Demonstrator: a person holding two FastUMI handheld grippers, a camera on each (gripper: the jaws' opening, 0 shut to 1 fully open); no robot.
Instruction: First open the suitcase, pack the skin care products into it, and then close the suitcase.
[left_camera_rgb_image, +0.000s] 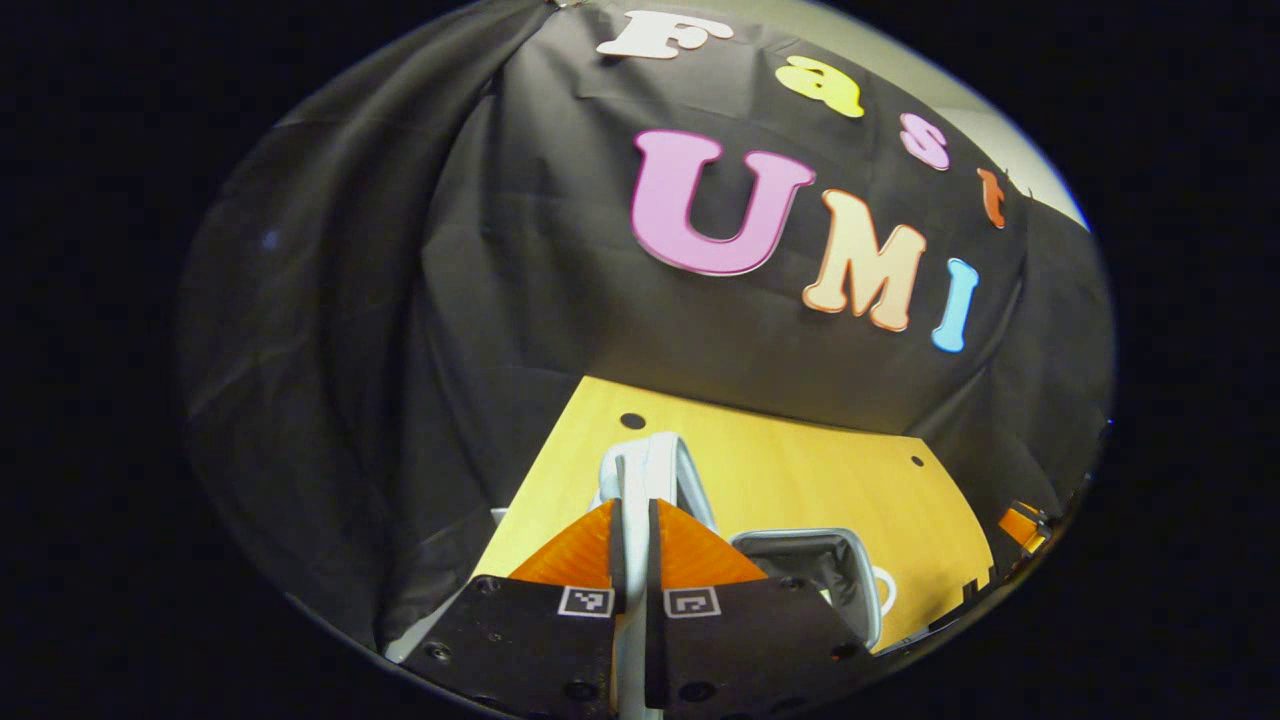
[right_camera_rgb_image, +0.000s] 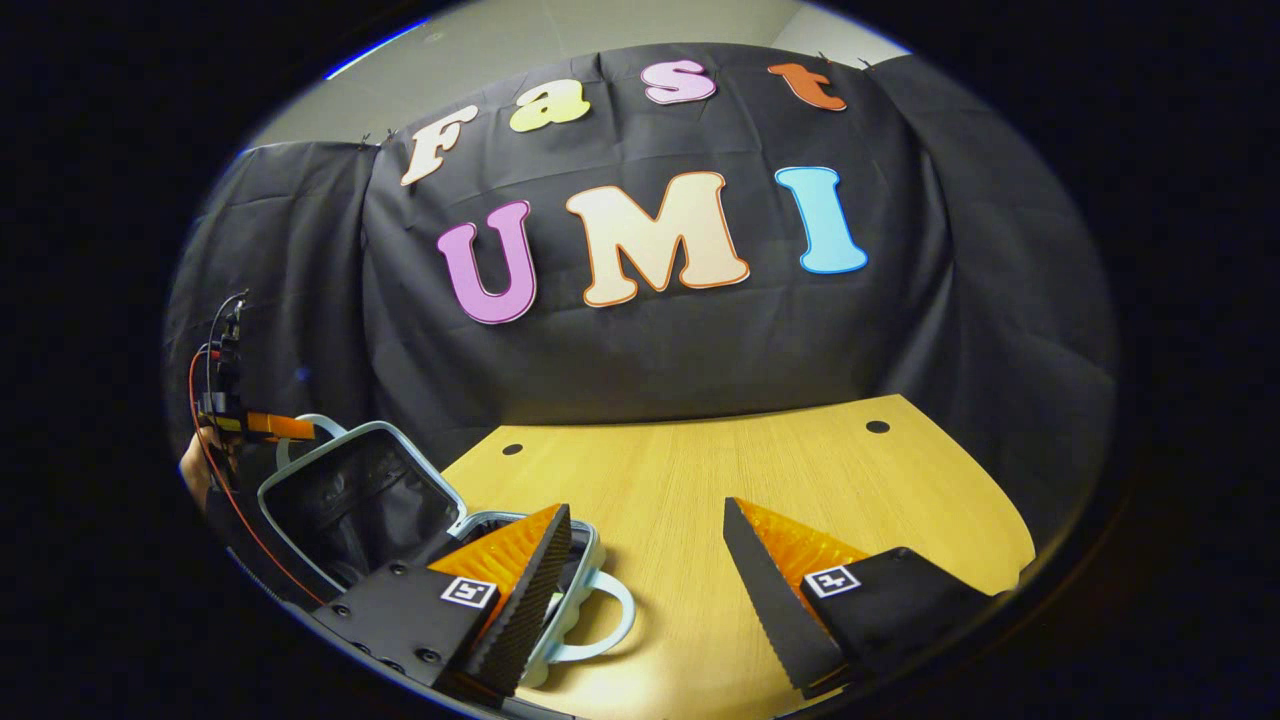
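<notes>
A small pale-blue suitcase (right_camera_rgb_image: 300, 462) lies open at the left of the wooden table (right_camera_rgb_image: 760, 470). Its lid (right_camera_rgb_image: 345, 505) stands up and shows a black lining. My left gripper (left_camera_rgb_image: 632, 520) is shut on the lid's pale rim (left_camera_rgb_image: 655, 455); from the right gripper view the left gripper (right_camera_rgb_image: 265, 427) holds the lid's top edge. The suitcase's base (left_camera_rgb_image: 812, 572) lies flat with its looped handle (right_camera_rgb_image: 605, 620) pointing towards me. My right gripper (right_camera_rgb_image: 645, 507) hangs open above the table beside the base, and its left finger (right_camera_rgb_image: 520, 570) overlaps the base's rim.
Black cloth walls close in the table at the back and both sides. Small round holes (right_camera_rgb_image: 877, 426) sit near the table's far edge. A hand (right_camera_rgb_image: 195, 470) and red and black cables (right_camera_rgb_image: 215, 400) are behind the left gripper. The right gripper (left_camera_rgb_image: 1020, 525) shows at the table's far right edge.
</notes>
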